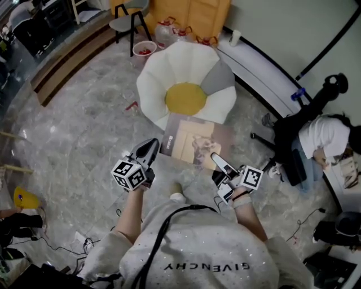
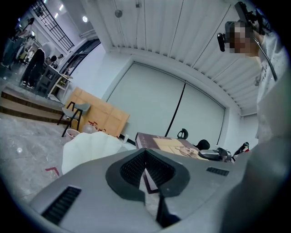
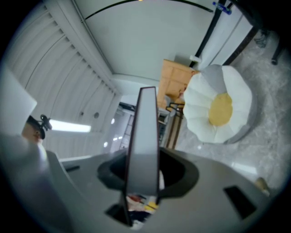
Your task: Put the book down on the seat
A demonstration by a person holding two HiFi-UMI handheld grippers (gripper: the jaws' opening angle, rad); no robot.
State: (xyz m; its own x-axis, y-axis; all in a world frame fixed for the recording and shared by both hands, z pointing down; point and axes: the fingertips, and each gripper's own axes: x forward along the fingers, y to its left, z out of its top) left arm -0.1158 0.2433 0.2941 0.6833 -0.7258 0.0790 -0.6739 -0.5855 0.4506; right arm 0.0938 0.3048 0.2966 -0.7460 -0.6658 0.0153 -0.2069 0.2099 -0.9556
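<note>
Right gripper [image 1: 216, 158] clamps book [image 1: 192, 138]; flower seat [image 1: 169, 68] ahead, bucket [image 1: 144, 48] beyond.

You face a grey, black-legged chair [image 1: 128, 22] near a pale plywood board [image 1: 192, 17]. A white-shirted person [image 1: 324, 135] is at your right.

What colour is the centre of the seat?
The seat's centre is mustard yellow; head view shows it best.
</note>
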